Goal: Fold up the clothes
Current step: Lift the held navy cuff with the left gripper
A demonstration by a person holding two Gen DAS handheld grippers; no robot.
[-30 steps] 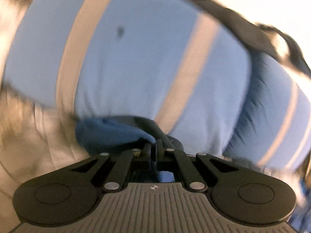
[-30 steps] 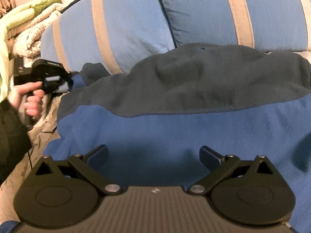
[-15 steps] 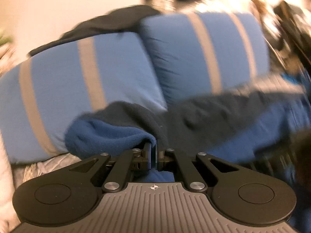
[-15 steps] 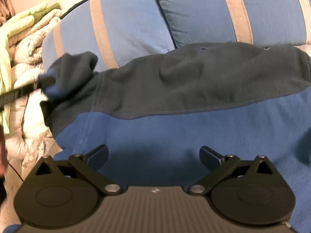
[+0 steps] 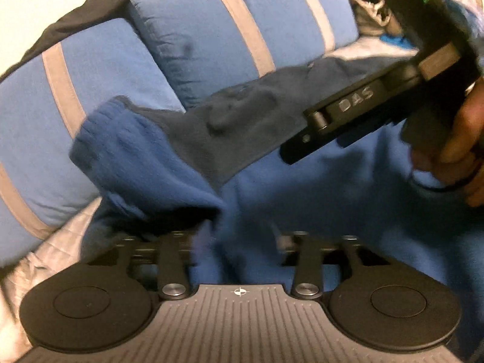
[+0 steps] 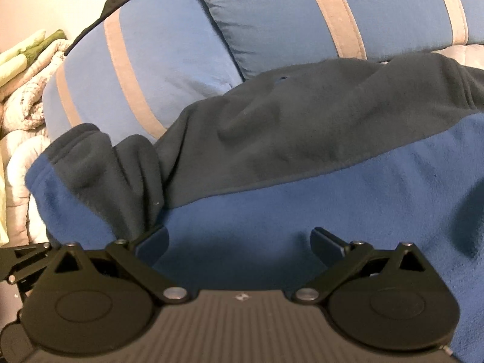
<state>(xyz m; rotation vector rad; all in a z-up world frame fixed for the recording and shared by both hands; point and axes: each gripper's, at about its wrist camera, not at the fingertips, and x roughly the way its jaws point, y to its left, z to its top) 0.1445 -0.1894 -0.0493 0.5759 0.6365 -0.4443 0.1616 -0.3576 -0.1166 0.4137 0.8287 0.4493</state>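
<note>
fleece: blue and grey fleece [image 6: 302, 157] lies spread on the bed, grey yoke end toward the pillows, blue body toward the cameras.
sleeve: sleeve [image 6: 99, 175] is laid inward over the left side of the body, cuff bunched and not flat; looks like the first fold of the task.
left gripper: left gripper [image 5: 239, 242] sits low at the folded sleeve, jaws opening; blue cloth lies between them but the pads do not press on it, so this reads as the sleeve being let go where it should lie.
right gripper: right gripper [image 6: 239, 236] hovers over the blue body, jaws wide apart, nothing clamped; probably waiting, or placed to pin the cloth.
hand: hand [image 5: 453, 139] holds the right gripper's handle, seen from the left wrist view.
pillows: two blue striped pillows [image 6: 302, 15] stand behind the fleece, touching its grey edge.
bed: quilted cover [image 5: 60, 242] shows beside the sleeve.
risk: bunched sleeve may spring back once freed.
</note>
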